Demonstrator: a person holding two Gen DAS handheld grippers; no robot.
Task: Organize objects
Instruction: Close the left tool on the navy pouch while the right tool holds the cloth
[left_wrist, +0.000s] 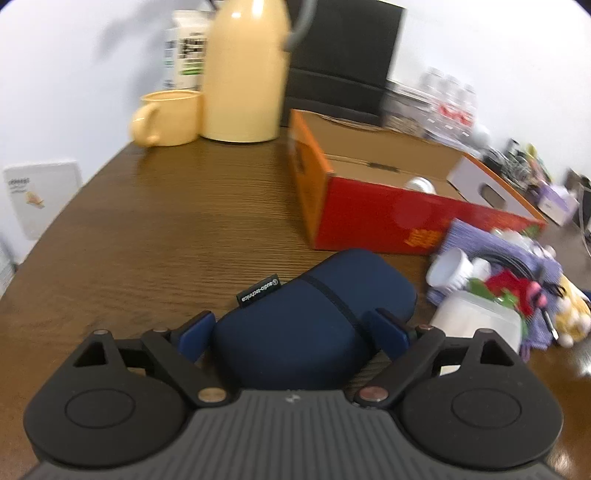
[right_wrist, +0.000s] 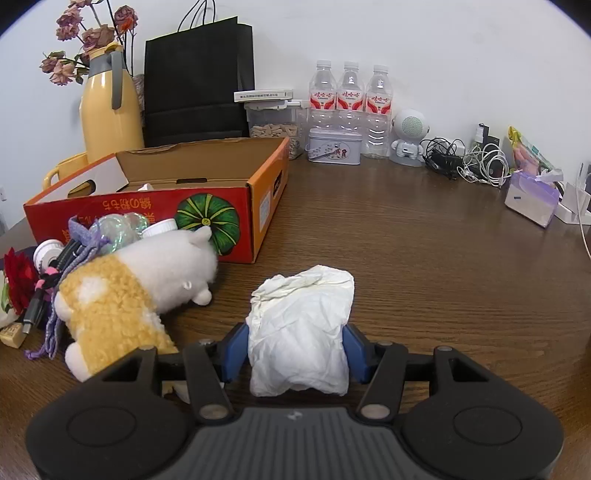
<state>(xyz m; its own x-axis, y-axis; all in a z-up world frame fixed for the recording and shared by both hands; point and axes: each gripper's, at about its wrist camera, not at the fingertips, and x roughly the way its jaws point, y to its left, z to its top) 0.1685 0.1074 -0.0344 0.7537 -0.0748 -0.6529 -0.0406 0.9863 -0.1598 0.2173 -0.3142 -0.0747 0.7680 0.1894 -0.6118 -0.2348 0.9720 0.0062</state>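
Observation:
A navy zip case (left_wrist: 314, 314) with a small black label lies on the wooden table (left_wrist: 147, 229) between the fingers of my left gripper (left_wrist: 295, 325). The blue pads (left_wrist: 195, 332) stand close at its two sides, and I see no firm squeeze. My right gripper (right_wrist: 297, 343) is shut on a crumpled white paper wad (right_wrist: 303, 325) low over the table. An open red and orange cardboard box (left_wrist: 388, 218) (right_wrist: 155, 214) stands beyond both. A white and yellow plush toy (right_wrist: 140, 291) lies left of the wad.
A heap with a white cup (left_wrist: 450, 273), a translucent tub (left_wrist: 480, 321) and purple cloth (left_wrist: 476, 236) lies beside the case. At the back stand a yellow flask (left_wrist: 243, 70), a mug (left_wrist: 170, 118), a black bag (right_wrist: 199, 74), water bottles (right_wrist: 351, 99), a tin (right_wrist: 334, 146), cables (right_wrist: 465, 162) and a tissue pack (right_wrist: 532, 199).

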